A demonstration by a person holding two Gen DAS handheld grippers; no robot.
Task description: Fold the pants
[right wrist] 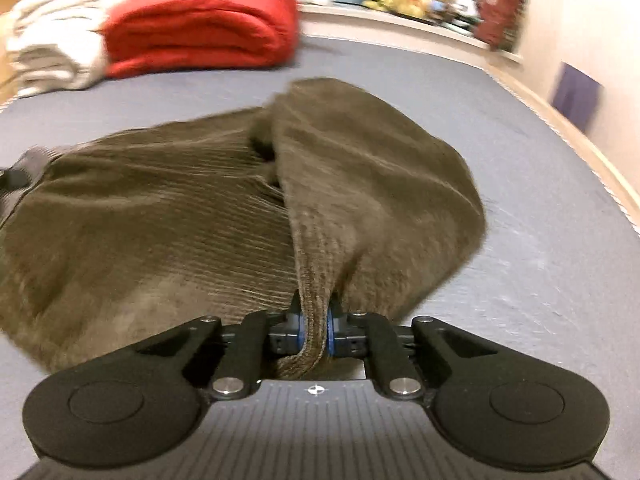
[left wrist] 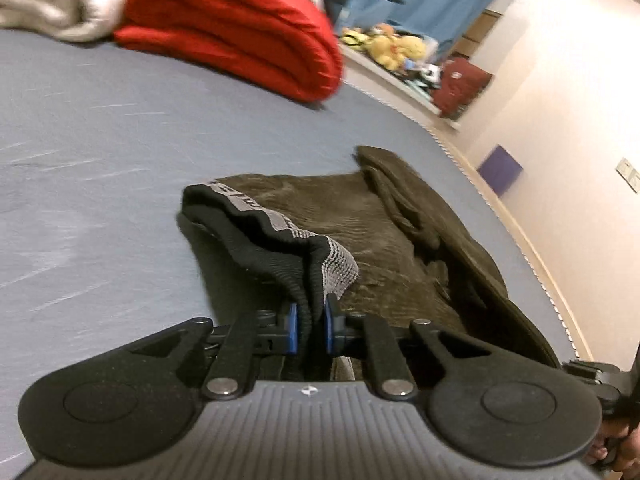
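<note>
The pants, made of olive-brown corduroy, are spread over the grey-blue bed sheet, with their far end lying near the right edge of the mattress. In the left wrist view, the left gripper is seen with its blue-padded fingers pressed together on the black ribbed waistband, whose grey woven strip is turned outward just above the grip. The waistband is lifted slightly off the cloth beneath it and curves away toward the left. In the right wrist view, the right gripper is seen clamped on a bunched ridge of the corduroy, which is drawn up into a raised fold running away from the fingers. The rest of the fabric is draped to the left of that fold and lies flat on the sheet. Farther back on the bed, a folded red blanket is placed just beside a stack of white bedding. Beyond the bed, yellow plush toys are set along a ledge near a dark red bag. Both views are softened by motion blur.
</note>
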